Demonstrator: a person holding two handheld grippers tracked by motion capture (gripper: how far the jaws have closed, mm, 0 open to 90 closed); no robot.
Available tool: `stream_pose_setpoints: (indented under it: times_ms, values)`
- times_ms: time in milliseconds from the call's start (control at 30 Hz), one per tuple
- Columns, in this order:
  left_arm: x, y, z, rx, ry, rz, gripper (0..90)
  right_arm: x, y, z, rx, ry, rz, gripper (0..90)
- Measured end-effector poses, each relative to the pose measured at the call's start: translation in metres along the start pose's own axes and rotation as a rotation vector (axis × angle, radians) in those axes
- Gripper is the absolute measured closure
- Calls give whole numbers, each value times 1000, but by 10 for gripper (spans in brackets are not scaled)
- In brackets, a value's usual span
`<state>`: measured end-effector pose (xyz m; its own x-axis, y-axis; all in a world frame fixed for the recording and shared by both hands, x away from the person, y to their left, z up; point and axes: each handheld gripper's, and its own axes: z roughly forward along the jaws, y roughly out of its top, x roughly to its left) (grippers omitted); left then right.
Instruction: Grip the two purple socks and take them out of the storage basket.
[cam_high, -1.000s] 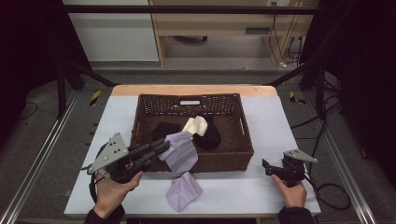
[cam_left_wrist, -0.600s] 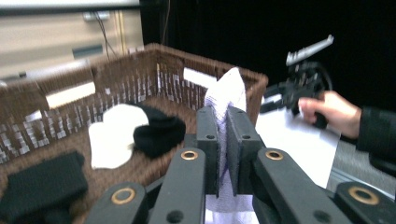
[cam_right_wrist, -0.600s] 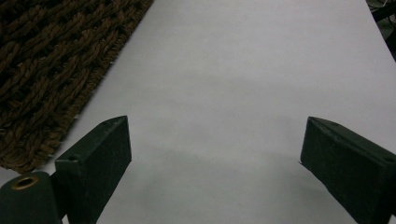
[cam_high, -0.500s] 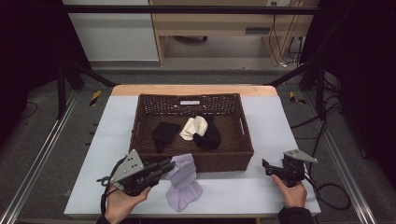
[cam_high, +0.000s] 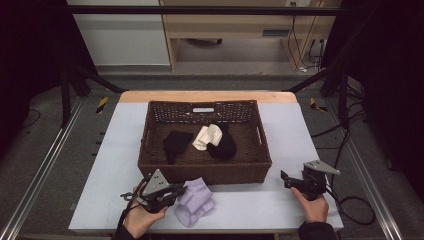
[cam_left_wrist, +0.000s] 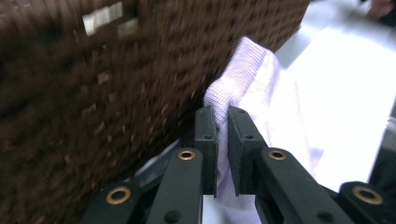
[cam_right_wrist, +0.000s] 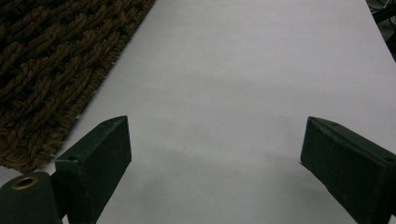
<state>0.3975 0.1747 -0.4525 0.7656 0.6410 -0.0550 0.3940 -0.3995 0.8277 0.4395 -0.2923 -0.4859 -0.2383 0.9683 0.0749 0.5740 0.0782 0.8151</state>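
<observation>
A lavender knit sock (cam_high: 195, 200) lies bunched on the white table just in front of the basket. My left gripper (cam_high: 177, 192) sits low at its left side, its jaws nearly together with a fold of the lavender sock (cam_left_wrist: 261, 88) pinched between them. In the left gripper view the left gripper (cam_left_wrist: 222, 112) points along the basket's front wall (cam_left_wrist: 93, 70). My right gripper (cam_high: 285, 177) rests on the table at the right, held by a hand. Its jaws stand wide apart in the right gripper view, the right gripper (cam_right_wrist: 215, 140) with only bare table between them.
The brown wicker basket (cam_high: 205, 172) stands mid-table and holds a black sock (cam_high: 175, 142), a cream cloth (cam_high: 207, 136) and another black sock (cam_high: 223, 145). Its corner (cam_right_wrist: 51, 70) shows left of the right gripper. Cables trail off the right table edge.
My left gripper has come down with the lavender sock from basket-rim height to the table, onto the lavender piece lying there. The right gripper has stayed still.
</observation>
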Motion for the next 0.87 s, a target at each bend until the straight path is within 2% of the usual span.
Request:
stream_pose_setpoints:
  times_ms: [100,200,300,400,533,767,867]
  values:
    - [1,-4,5,26,9,1,752,0,0,0,-1,0,-2,90]
    - [2,-7,5,12,26,-8,621,0,0,0,-2,-2,-2,90]
    - [5,-10,2,-33,42,-54,471,0,0,0,-2,0,-2,90]
    - [8,-11,-4,-67,58,-77,406,0,0,0,-3,0,-4,90]
    - [13,-16,-12,-81,99,-86,383,0,0,0,-5,-3,-6,90]
    - [27,-32,-24,-63,177,-109,382,0,0,0,-5,-3,-4,90]
    - [31,-34,-29,-72,186,-123,384,0,0,0,-5,-3,-3,90]
